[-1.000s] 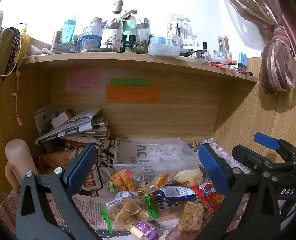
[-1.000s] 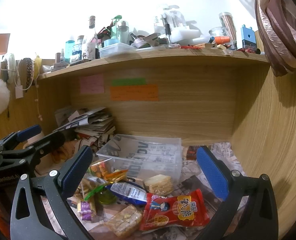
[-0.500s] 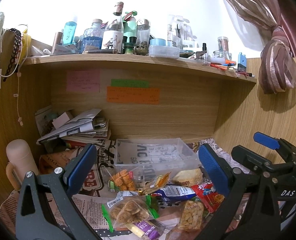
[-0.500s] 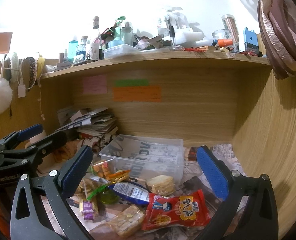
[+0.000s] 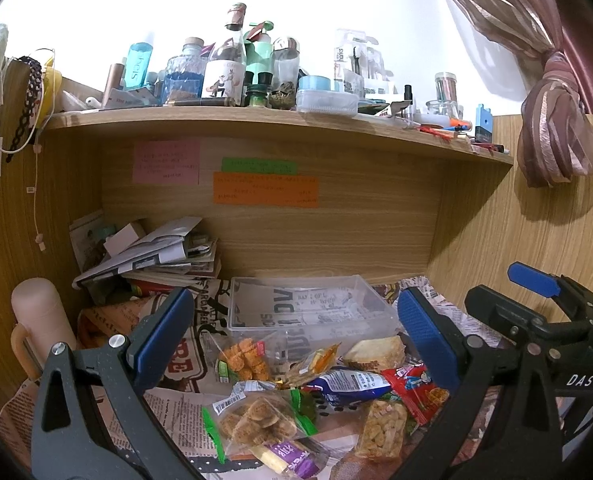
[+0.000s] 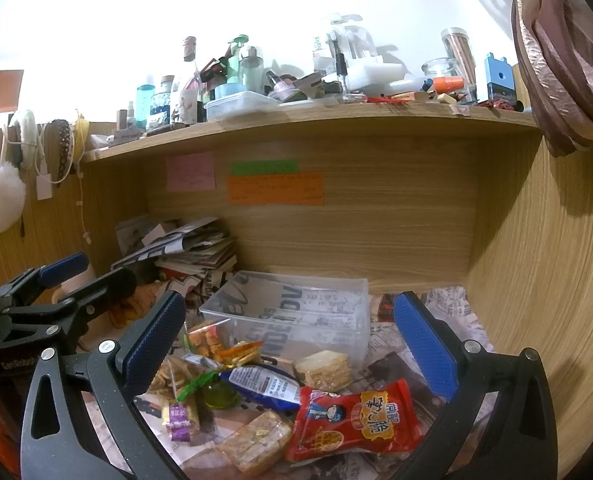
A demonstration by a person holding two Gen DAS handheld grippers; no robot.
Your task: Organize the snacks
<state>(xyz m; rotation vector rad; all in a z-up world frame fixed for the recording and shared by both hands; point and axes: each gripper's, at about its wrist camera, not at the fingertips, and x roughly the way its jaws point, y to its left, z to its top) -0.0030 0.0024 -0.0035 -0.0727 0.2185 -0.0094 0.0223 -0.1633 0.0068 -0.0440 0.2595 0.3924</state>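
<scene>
- Nothing on the desk has moved; both views have only drifted slightly.
- Left gripper (image 5: 294, 334) and right gripper (image 6: 288, 334) hover spread apart, empty, above loose snack packets (image 6: 252, 392) near the clear plastic bin (image 6: 296, 312).

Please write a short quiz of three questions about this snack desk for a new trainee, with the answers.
1. True or false: the clear box already holds snacks.
2. Which packet lies nearest the right tongs: A) the red packet, B) a green can, C) a white cup?
3. Fill in: both the left tongs and the right tongs are ____ and hold nothing.

Key: 1 false, the box is empty and the snacks lie in front of it; 2 A; 3 open.
</scene>
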